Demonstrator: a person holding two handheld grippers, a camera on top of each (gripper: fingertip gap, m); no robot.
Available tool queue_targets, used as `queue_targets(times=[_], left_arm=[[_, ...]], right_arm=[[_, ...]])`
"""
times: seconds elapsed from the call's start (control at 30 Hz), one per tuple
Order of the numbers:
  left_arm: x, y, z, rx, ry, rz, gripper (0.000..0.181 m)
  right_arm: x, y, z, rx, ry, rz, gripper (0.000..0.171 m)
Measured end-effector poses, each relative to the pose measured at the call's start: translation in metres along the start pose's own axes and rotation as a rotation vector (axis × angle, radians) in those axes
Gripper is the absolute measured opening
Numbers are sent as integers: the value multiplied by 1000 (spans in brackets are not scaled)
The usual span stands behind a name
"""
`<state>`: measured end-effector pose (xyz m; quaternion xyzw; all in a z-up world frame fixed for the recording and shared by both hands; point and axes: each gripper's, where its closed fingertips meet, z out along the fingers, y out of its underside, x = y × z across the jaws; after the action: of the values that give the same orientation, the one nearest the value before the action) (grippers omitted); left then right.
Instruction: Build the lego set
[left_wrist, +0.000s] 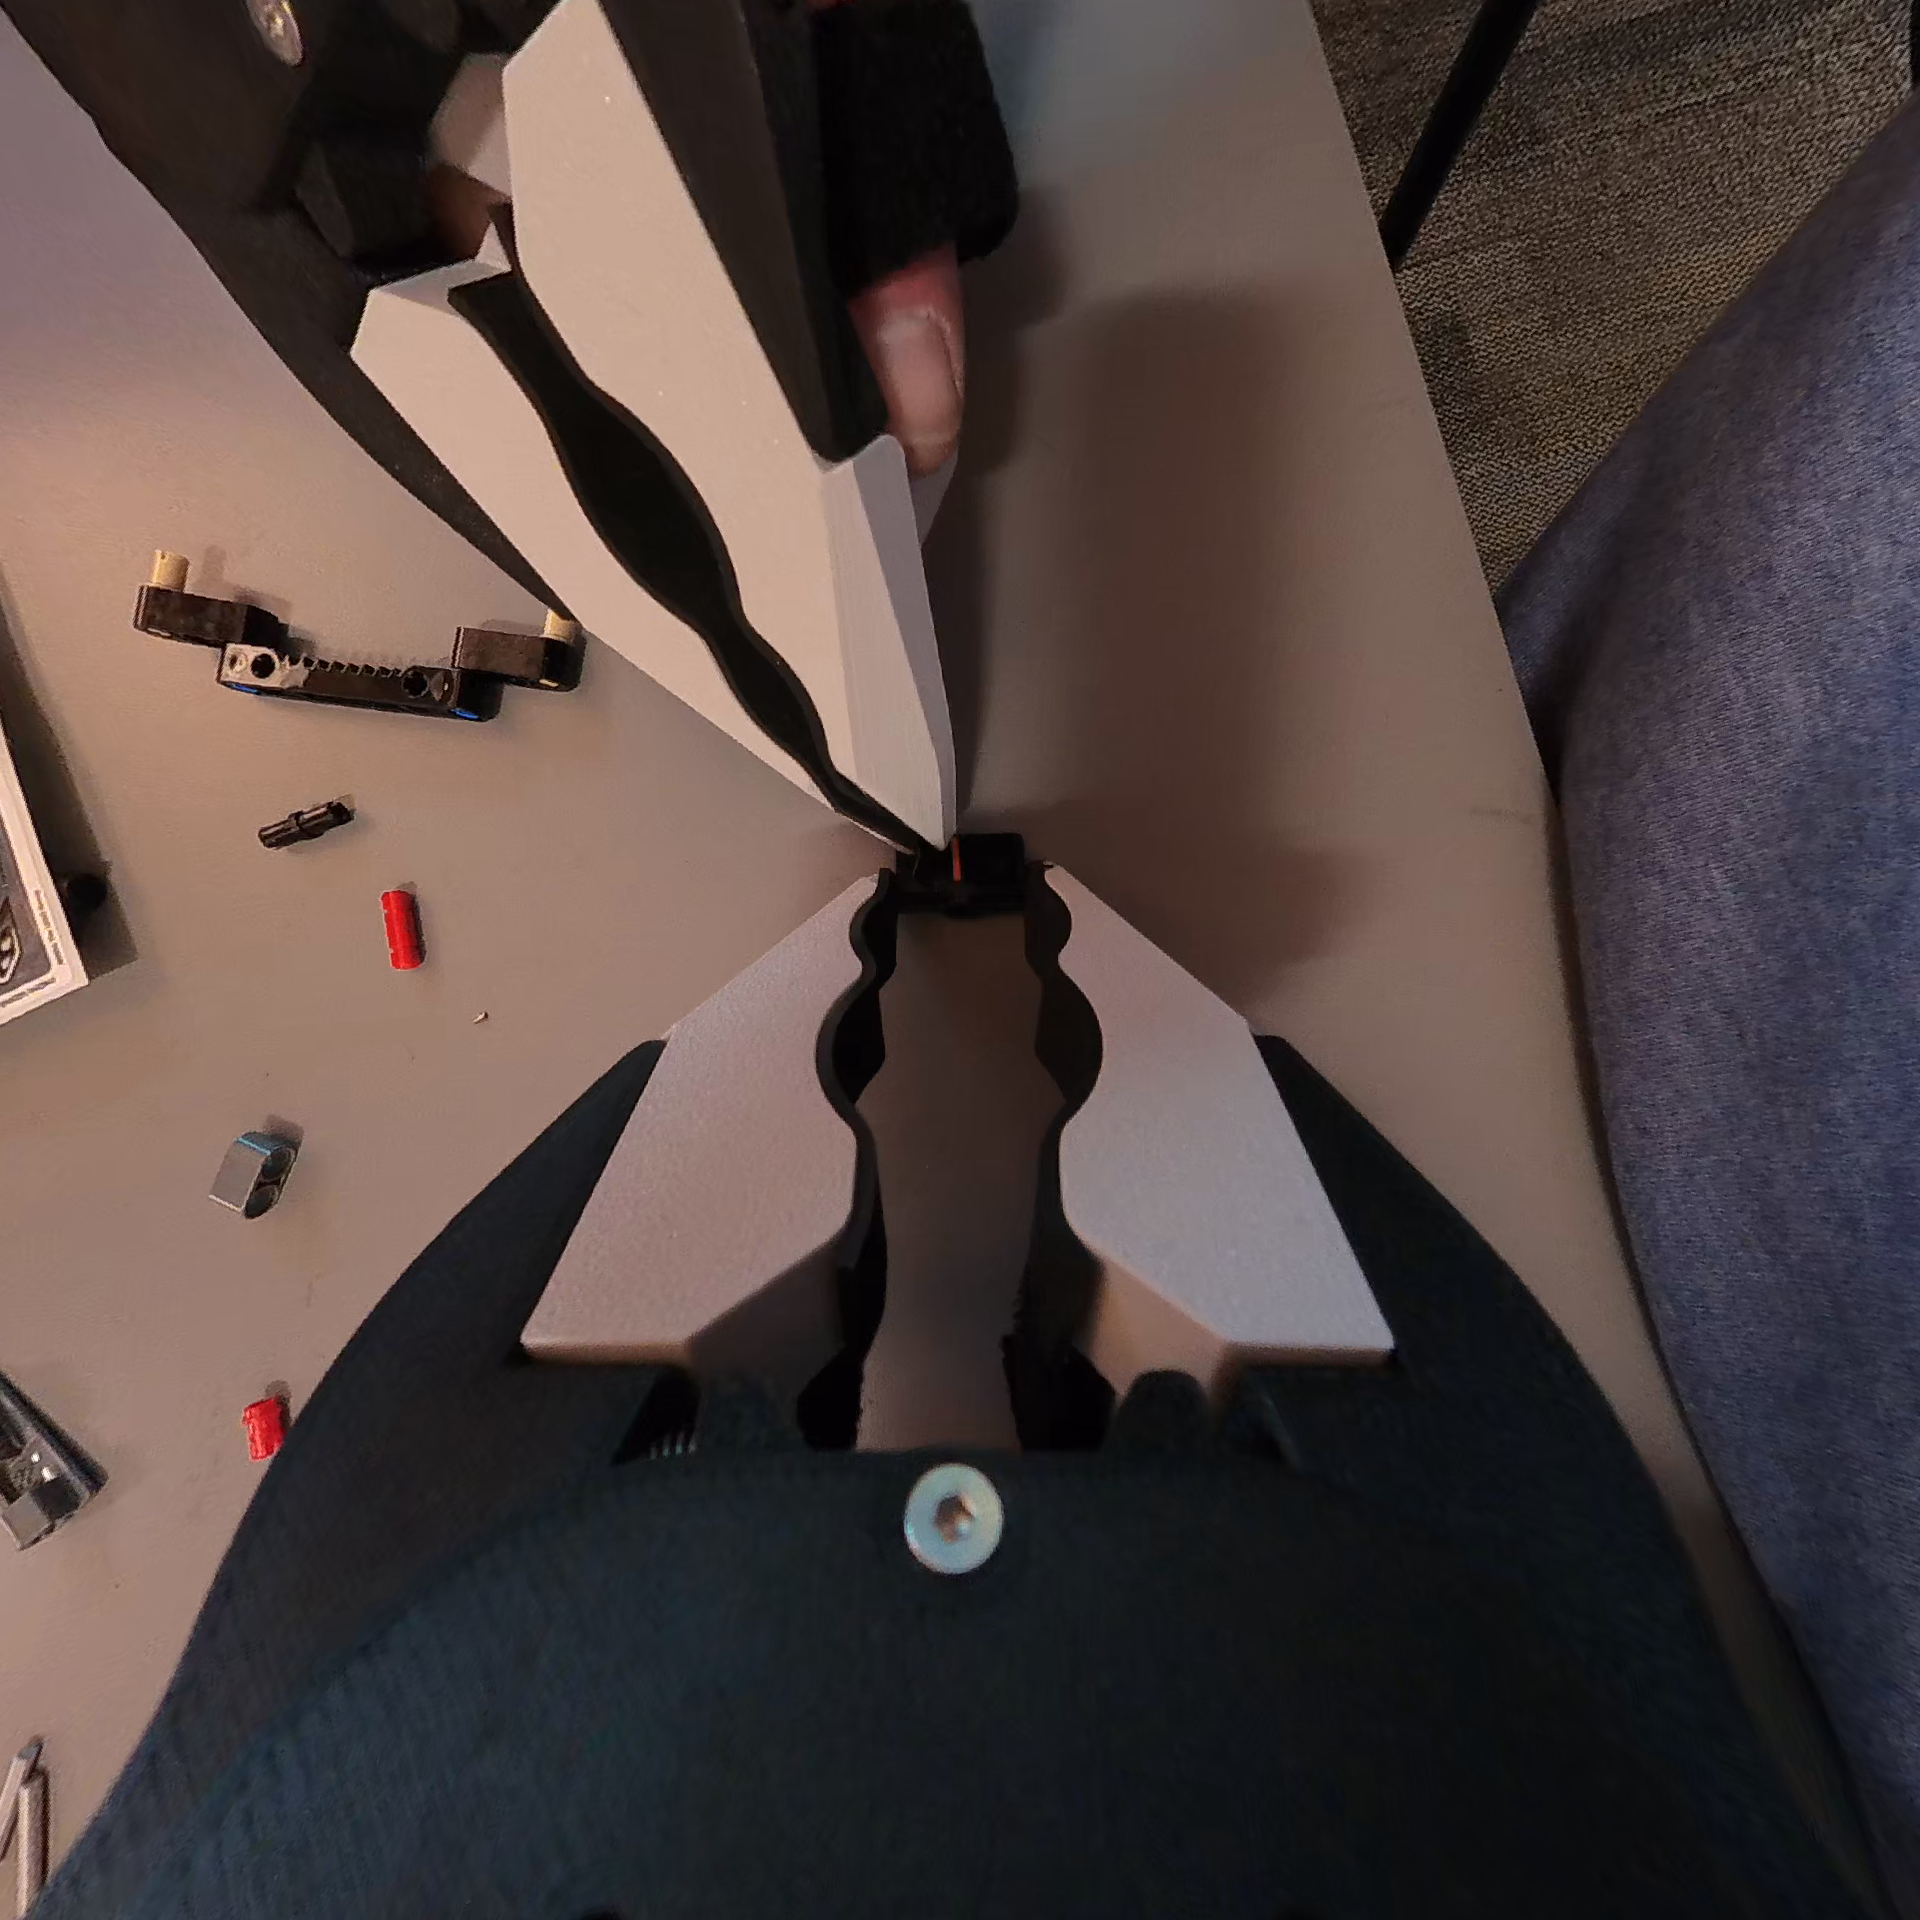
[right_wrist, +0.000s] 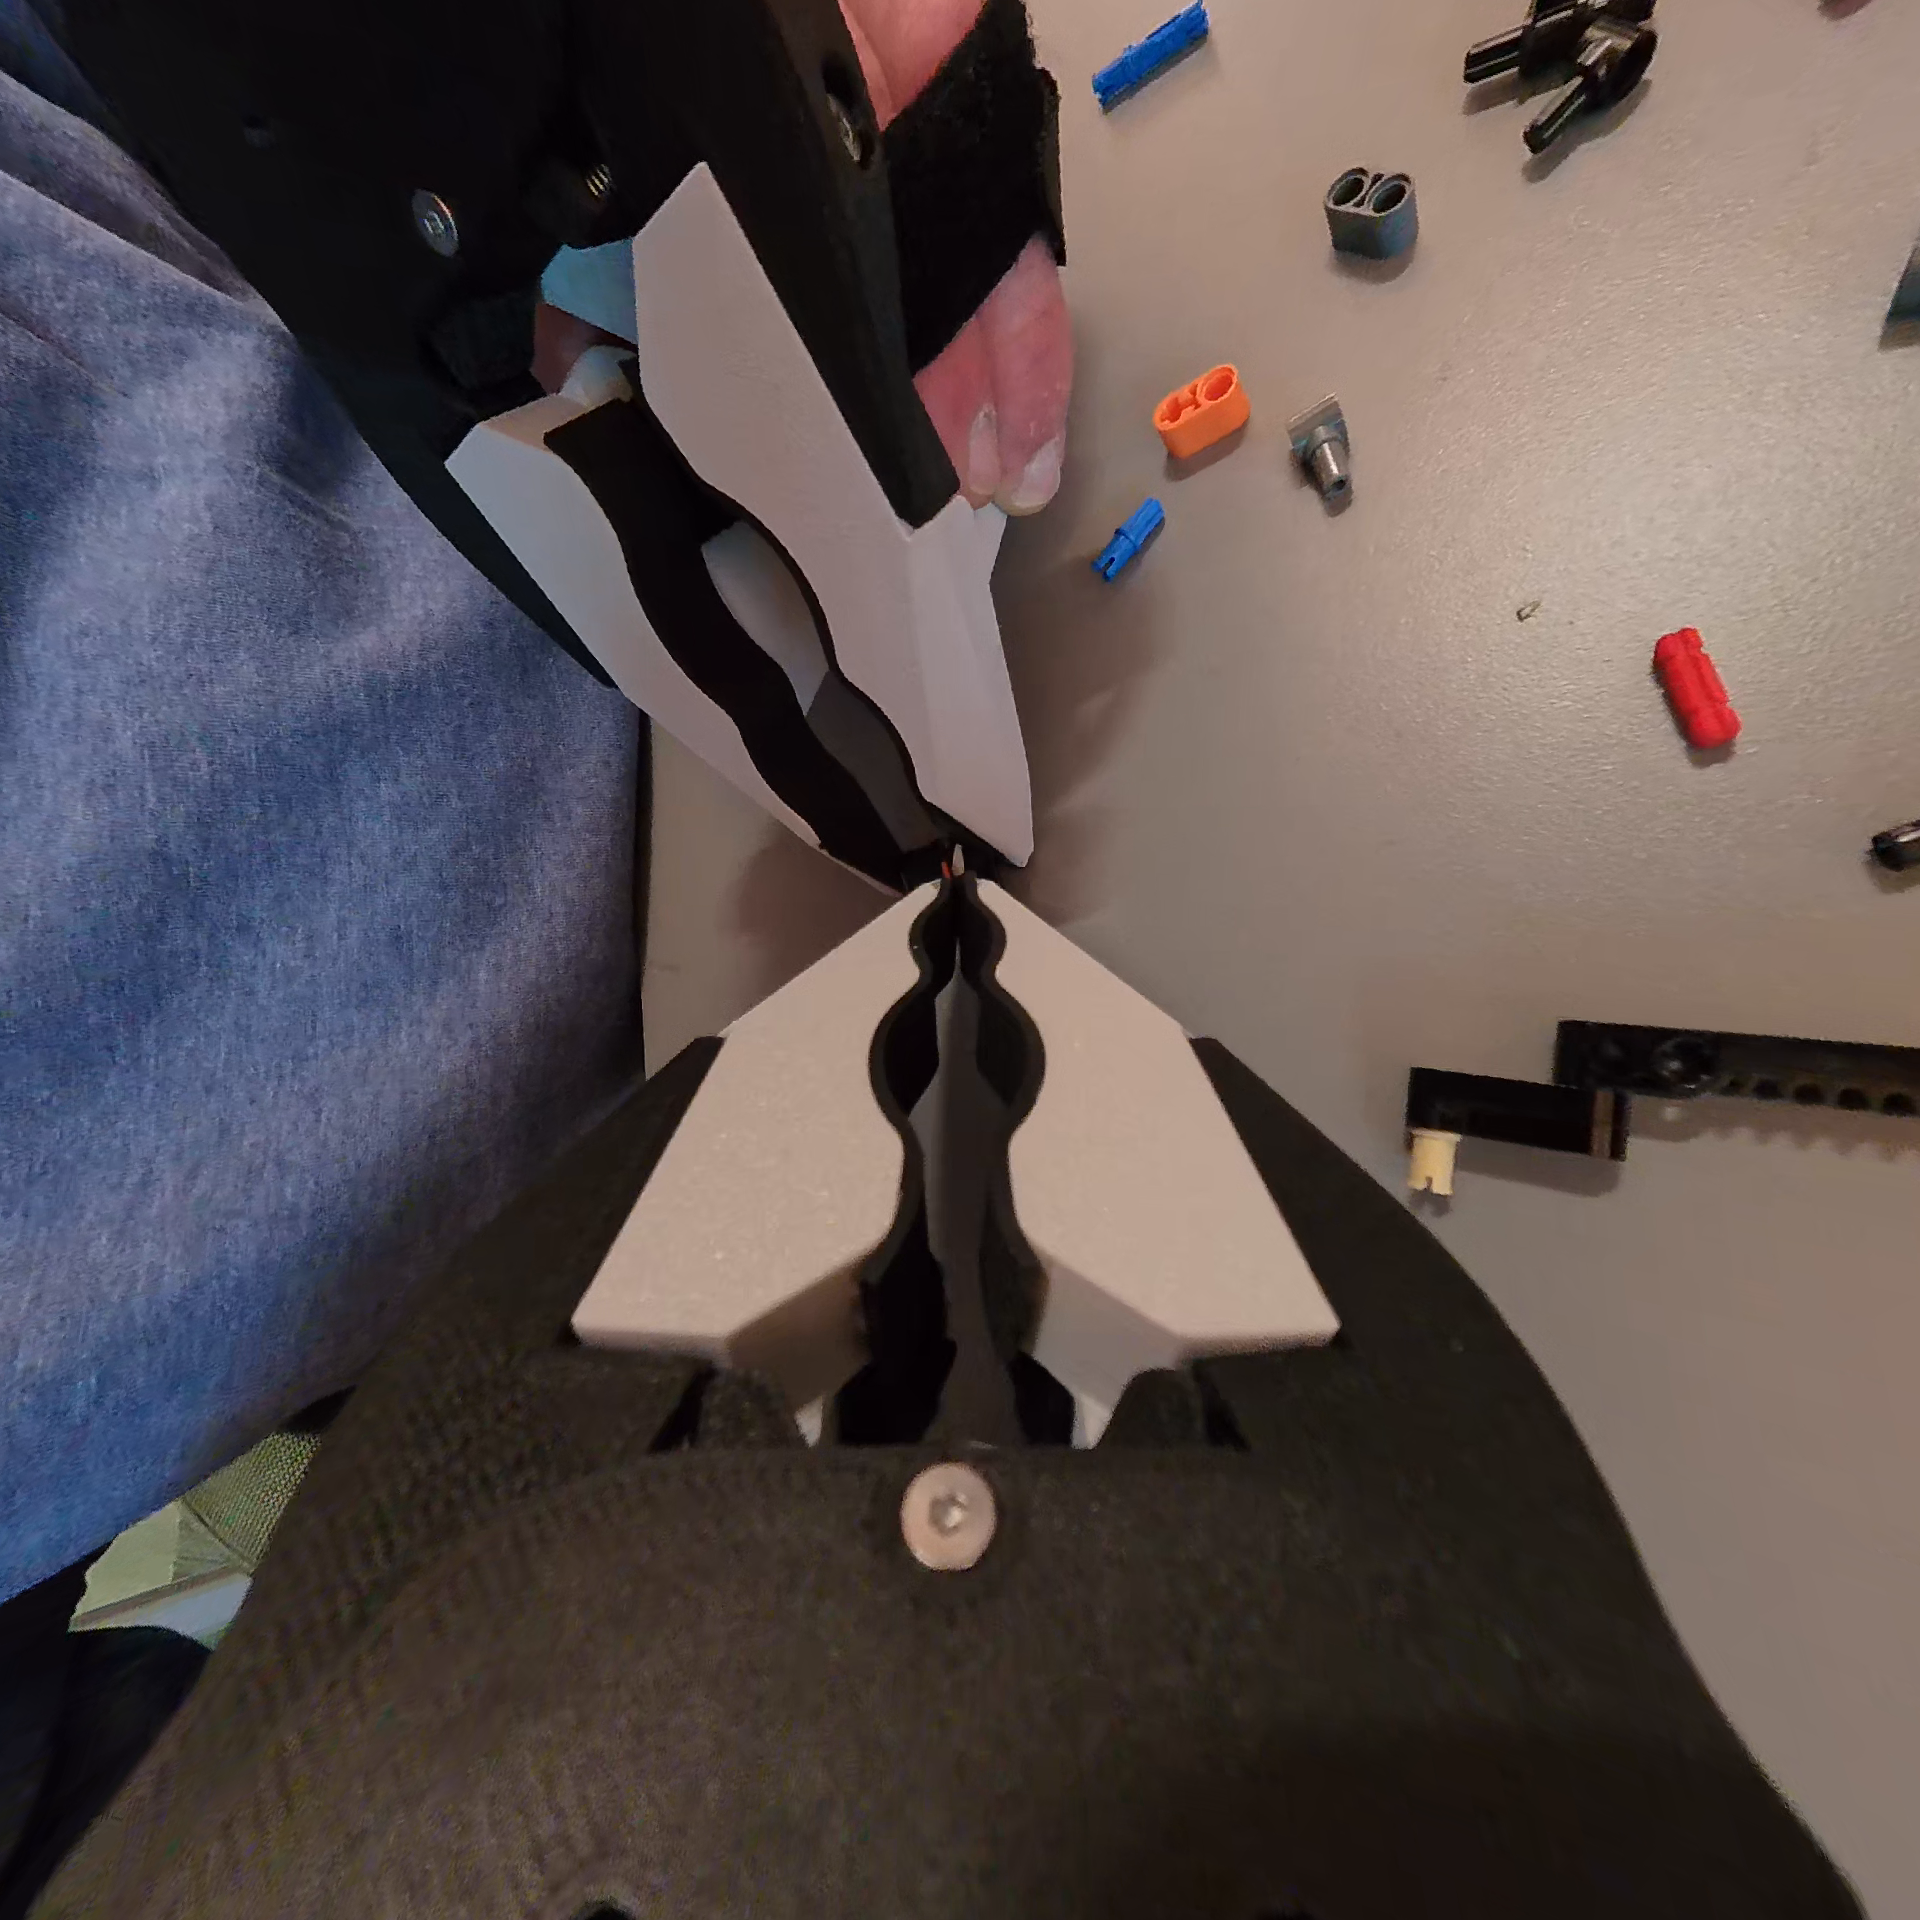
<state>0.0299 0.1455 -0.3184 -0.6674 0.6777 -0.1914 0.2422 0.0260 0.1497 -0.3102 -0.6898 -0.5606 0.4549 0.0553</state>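
My left gripper (left_wrist: 964, 883) is shut on a small black lego piece (left_wrist: 987, 868) and holds it just above the grey table (left_wrist: 1195, 520) near its edge. An orange part (left_wrist: 954, 868) shows at the piece's left side. My right gripper (right_wrist: 954, 883) is shut, tip to tip with the left gripper (right_wrist: 971, 847). A thin orange sliver (right_wrist: 948, 871) shows between its tips. In the left wrist view the right gripper (left_wrist: 925, 840) comes in from the upper left and touches the orange part. The joint itself is mostly hidden by the fingers.
Loose parts lie on the table: a black rack assembly with tan pins (left_wrist: 353, 655) (right_wrist: 1558, 1101), a black pin (left_wrist: 304, 824), red bushes (left_wrist: 402, 928) (right_wrist: 1696, 688), grey connectors (left_wrist: 255, 1174) (right_wrist: 1371, 208), an orange connector (right_wrist: 1202, 408), blue pins (right_wrist: 1127, 540). A person's blue-clothed leg (left_wrist: 1766, 935) is beside the table edge. My two grippers' fingertips are within a few centimetres of each other. The orange connector (right_wrist: 1202, 408) is about equally far from each gripper, around 9 centimetres.
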Motion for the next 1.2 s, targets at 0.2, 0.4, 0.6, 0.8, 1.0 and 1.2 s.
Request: queue_targets(times=[0.2, 0.4, 0.6, 0.8, 1.0, 1.2], left_arm=[[0, 0, 0, 0, 0, 0, 22], [0, 0, 0, 3, 2, -3, 22], [0, 0, 0, 6, 3, -6, 22], [0, 0, 1, 5, 4, -8, 22], [0, 0, 1, 5, 5, -10, 22], [-1, 0, 1, 5, 6, -11, 22]], right_arm=[[3, 1, 0, -11, 58, -9, 0], [3, 0, 0, -5, 84, -17, 0], [4, 0, 0, 5, 104, -25, 0], [4, 1, 1, 5, 121, -31, 0], [4, 1, 1, 10, 150, -48, 0], [5, 1, 1, 18, 193, -73, 0]])
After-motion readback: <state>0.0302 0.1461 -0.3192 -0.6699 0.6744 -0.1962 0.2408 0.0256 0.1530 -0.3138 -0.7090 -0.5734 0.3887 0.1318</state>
